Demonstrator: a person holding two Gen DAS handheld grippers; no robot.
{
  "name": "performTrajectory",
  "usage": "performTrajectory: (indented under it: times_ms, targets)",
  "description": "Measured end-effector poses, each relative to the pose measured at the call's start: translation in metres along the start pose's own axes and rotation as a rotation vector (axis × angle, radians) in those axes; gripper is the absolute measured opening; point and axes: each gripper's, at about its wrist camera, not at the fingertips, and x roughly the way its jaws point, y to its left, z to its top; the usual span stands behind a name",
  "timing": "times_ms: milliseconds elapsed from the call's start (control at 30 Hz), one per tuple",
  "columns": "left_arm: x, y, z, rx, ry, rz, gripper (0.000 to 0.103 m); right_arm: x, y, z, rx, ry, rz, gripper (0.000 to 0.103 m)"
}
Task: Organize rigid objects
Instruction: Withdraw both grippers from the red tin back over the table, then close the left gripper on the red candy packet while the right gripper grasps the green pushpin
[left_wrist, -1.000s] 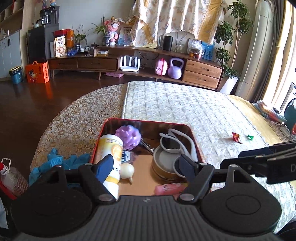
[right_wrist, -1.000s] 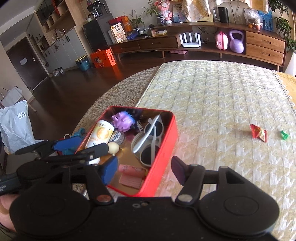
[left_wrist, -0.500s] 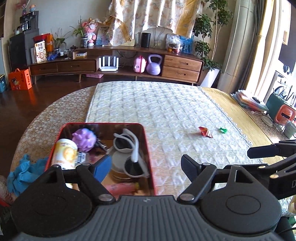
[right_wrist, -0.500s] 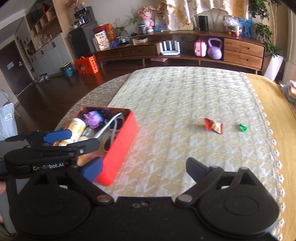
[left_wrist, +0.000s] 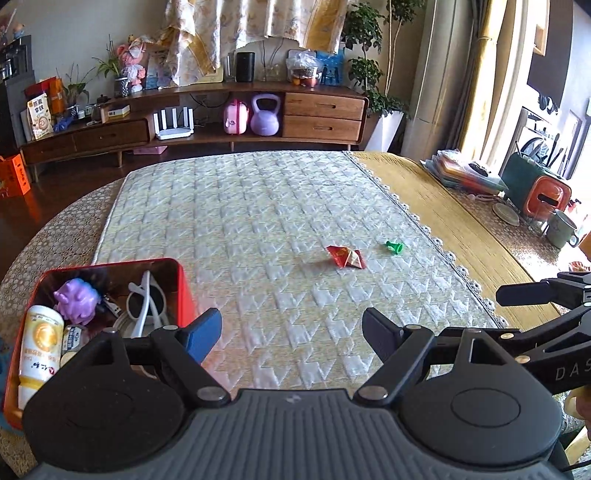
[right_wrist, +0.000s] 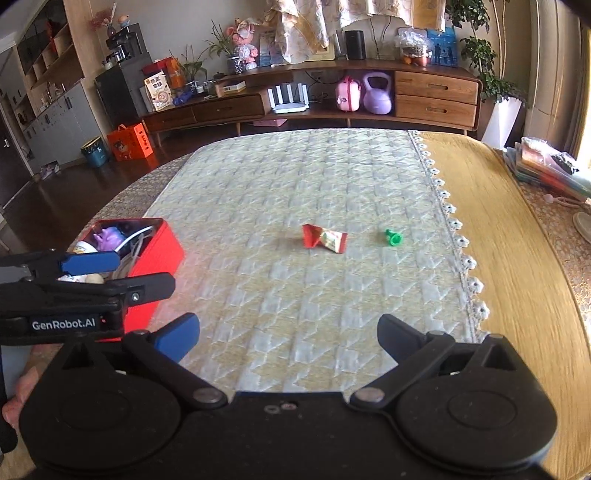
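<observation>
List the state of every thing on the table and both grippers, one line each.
Red tin: lid off, holding items.
Bottle: lying in the tin.
Sunglasses: in the tin.
Purple toy: in the tin.
Red wrapper: loose on the cloth.
Green piece: loose on the cloth.
Left gripper: open, empty.
Right gripper: opening, nothing between its jaws.

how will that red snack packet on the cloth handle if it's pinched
The packet looks crinkled and puffed, so probably light and crushable. Its glossy wrapper may slip. It lies flat on the cloth, so it is unlikely to roll.
</observation>
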Motion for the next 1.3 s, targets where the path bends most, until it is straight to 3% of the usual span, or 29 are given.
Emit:
performTrajectory:
  times_ms: [533, 800, 1133, 1300]
  targets:
    - [0.091, -0.047, 0.039, 0.067, 0.093, -0.027, 0.083, 0.036, -0.068, 0.011, -0.164, -0.022, -0.045, 0.102]
    - [0.129, -0.051, 0.055, 0.161, 0.105, -0.115, 0.083, 0.063, -0.091, 0.028, -0.204, -0.011, 0.007, 0.099]
    - [0.173, -0.041, 0.063, 0.262, 0.134, -0.135, 0.083, 0.098, -0.114, 0.042, -0.229, 0.030, 0.019, 0.088]
    - [0.188, -0.040, 0.062, 0.378, 0.163, -0.176, 0.083, 0.112, -0.119, 0.045, -0.252, 0.050, 0.035, 0.078]
